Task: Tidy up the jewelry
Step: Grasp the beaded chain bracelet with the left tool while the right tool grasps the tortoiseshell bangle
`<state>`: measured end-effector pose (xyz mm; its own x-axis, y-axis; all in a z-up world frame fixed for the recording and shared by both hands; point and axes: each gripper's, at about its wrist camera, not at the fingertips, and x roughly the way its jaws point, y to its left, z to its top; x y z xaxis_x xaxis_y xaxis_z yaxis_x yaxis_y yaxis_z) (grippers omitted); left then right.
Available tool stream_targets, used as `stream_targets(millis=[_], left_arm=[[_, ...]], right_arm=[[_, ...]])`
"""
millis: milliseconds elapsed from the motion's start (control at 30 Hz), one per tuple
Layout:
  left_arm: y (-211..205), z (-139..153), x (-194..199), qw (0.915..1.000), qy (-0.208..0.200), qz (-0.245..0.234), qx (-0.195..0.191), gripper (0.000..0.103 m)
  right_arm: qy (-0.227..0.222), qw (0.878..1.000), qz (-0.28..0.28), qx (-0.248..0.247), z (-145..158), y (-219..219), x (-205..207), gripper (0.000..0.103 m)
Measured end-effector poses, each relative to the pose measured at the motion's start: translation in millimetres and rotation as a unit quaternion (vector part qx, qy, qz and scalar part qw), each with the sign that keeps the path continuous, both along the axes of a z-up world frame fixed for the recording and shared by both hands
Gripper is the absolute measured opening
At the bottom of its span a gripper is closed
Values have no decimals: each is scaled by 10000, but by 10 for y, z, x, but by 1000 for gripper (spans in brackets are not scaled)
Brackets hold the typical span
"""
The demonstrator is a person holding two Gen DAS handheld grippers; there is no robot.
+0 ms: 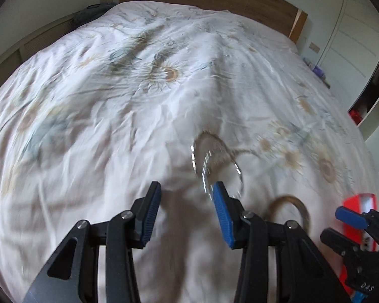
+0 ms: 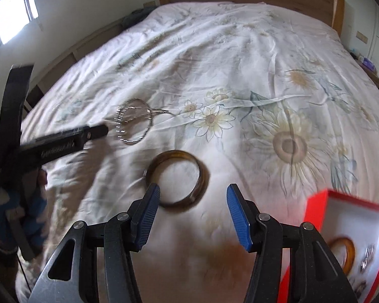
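The left gripper (image 1: 187, 194) is spread wide, holding nothing, just short of thin silver bangles (image 2: 134, 123) lying on the rumpled sunflower-print bedsheet (image 2: 240, 63); the right gripper (image 2: 193, 197) gapes too, over a broad amber-brown bangle (image 2: 176, 176); beside it a red box (image 2: 315, 202), white inside, holds another amber hoop (image 2: 346, 252).

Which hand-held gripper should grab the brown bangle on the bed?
Right. The right hand-held gripper is open directly over the brown bangle, with the red box beside it. The left hand-held gripper is nearer the silver bangles.
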<state>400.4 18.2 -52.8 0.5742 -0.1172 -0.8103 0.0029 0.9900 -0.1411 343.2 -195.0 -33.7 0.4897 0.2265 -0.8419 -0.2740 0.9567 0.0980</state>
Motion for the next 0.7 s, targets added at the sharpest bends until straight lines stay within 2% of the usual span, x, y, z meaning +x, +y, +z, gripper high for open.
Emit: stream_targets(millis=[200,300,333,367,433,633,700], left_arm=[[-156,-205,328,9986,96,-452,265,41],[-239,-305,360,9973,86,-599,425,40],[-259,-335,353,9968,52,-618,503,39],[-278,-356,339,9963,-3,-637,578,37],[-293,-367,311,9956,-95,-629,693,28],[-227,-214,206,9965,-256,-505,609,6],[-219,-126,121,9967,-319,-455,595,5]], right_arm=[[332,9990,153,-256,-263,74,328,43],[465,9983,148,-325,-367,105,427,35],[486,9981,157,-355,-391,117,449,28],[501,9978,174,-393,-417,130,461,19],[503,9973,220,-489,-461,165,457,10],[246,9978,197,-579,-381,188,344,9],[139,9983,200,-531,-310,166,244,9]])
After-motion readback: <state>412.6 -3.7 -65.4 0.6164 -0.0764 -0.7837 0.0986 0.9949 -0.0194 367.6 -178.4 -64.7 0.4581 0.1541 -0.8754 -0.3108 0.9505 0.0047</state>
